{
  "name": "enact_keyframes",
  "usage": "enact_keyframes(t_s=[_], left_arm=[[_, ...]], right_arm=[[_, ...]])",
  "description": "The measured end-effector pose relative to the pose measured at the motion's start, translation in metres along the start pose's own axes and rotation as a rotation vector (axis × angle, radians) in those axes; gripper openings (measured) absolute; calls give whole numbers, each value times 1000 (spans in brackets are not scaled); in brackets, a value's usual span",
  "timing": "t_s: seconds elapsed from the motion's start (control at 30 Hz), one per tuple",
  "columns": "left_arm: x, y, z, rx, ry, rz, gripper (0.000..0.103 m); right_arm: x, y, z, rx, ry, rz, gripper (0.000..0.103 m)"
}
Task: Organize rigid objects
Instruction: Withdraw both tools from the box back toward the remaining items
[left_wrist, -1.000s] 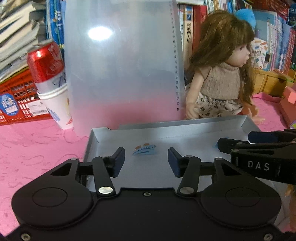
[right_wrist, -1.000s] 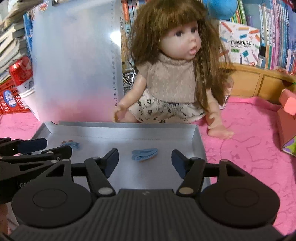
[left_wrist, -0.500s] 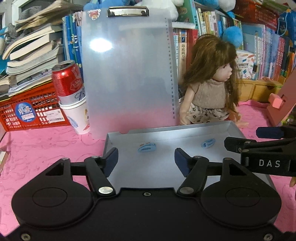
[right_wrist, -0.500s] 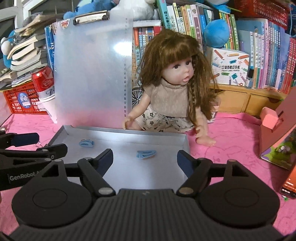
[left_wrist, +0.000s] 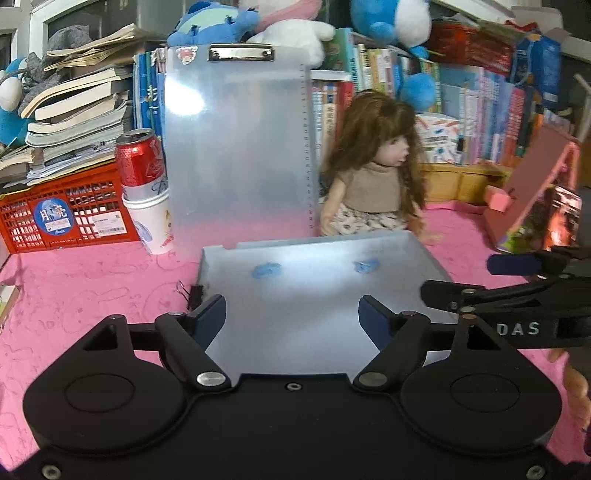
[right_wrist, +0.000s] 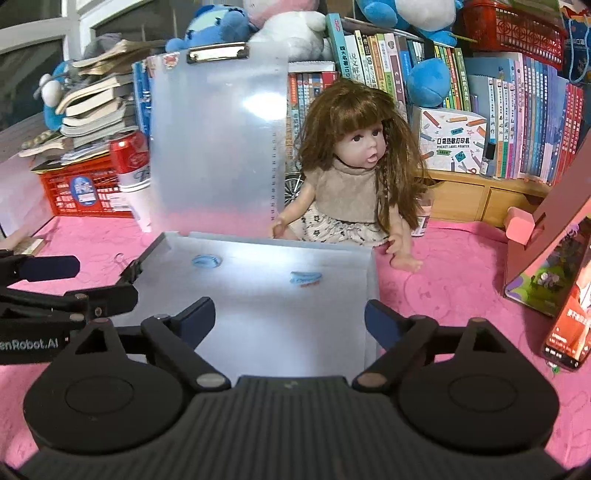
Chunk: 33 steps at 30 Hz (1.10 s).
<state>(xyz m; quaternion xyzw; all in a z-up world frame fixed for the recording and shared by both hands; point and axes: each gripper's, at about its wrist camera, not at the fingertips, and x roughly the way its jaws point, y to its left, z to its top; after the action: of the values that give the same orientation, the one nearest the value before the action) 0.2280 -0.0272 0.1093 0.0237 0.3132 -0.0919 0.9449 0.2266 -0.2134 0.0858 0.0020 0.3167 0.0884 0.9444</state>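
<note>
With both the left gripper (left_wrist: 291, 314) and right gripper (right_wrist: 290, 317) freshly widened and empty above the tray (left_wrist: 424, 254) holding two blue clips (left_wrist: 265, 270), a careless reach risks toppling the doll (right_wrist: 354, 184).

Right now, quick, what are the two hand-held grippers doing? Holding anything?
Left hand-held gripper: open, jaws have just been opening, nothing between them.
Right hand-held gripper: open, jaws have just been opening, holding nothing.

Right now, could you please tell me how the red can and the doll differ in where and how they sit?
The red can stands upright atop a white paper cup, left of the clipboard; the doll sits on the pink cloth, right of it. Both are behind the grey tray.
</note>
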Motion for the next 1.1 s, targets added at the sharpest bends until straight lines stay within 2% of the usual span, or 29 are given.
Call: enact_keyframes(t_s=[0.17,0.6,1.1], left_arm=[[-19,-6,-18,19,-11,-25,78],[-45,0,-60,-39,-28,-58,80],[-70,-1,-109,-16,-68,-53,83]], right_arm=[[-15,5,-14,-24,-14,6,96],[-43,11,-50,-37,-51,10,100],[-64,8,-96,-21,-101,1,103]])
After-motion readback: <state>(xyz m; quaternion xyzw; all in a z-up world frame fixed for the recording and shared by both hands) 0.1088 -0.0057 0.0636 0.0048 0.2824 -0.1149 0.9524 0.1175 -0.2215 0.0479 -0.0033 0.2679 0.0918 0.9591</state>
